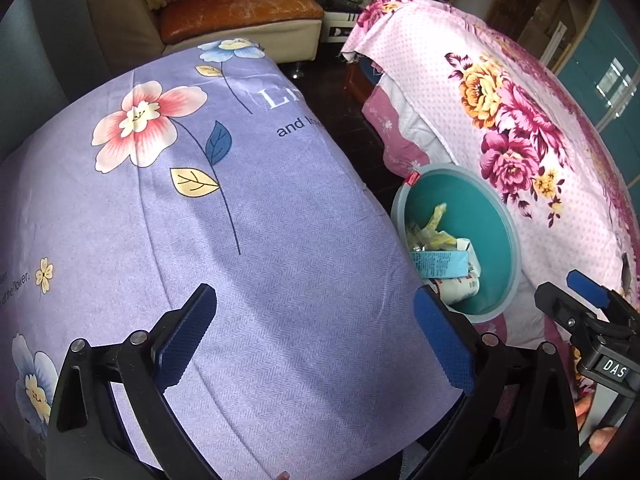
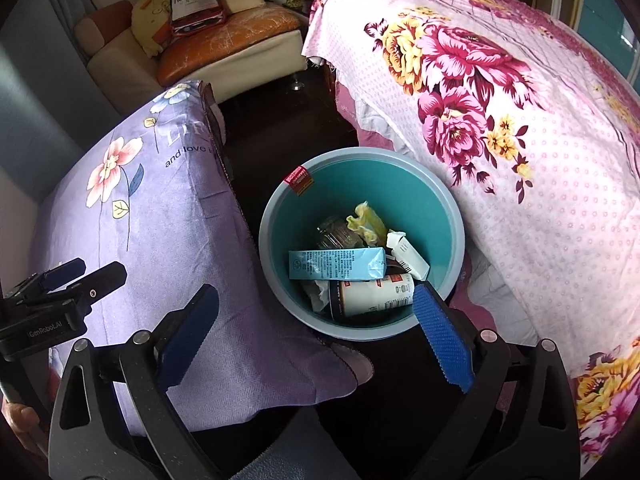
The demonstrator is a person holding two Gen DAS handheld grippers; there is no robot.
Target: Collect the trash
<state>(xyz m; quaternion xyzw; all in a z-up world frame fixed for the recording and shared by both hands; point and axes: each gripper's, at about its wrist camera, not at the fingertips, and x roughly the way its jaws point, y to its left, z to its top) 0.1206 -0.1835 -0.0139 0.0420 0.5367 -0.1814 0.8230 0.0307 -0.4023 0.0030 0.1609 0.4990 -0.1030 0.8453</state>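
Observation:
A teal round bin stands on the dark floor between two cloth-covered surfaces; it also shows in the left wrist view. It holds a light blue carton, a white cup, a small white box, a yellow-green wrapper and a clear jar. My right gripper is open and empty, just above the bin's near rim. My left gripper is open and empty over the purple flowered cloth, left of the bin.
A pink flowered cloth covers the surface right of the bin. A cream and orange sofa with cushions stands at the back. Dark floor runs between the two covered surfaces.

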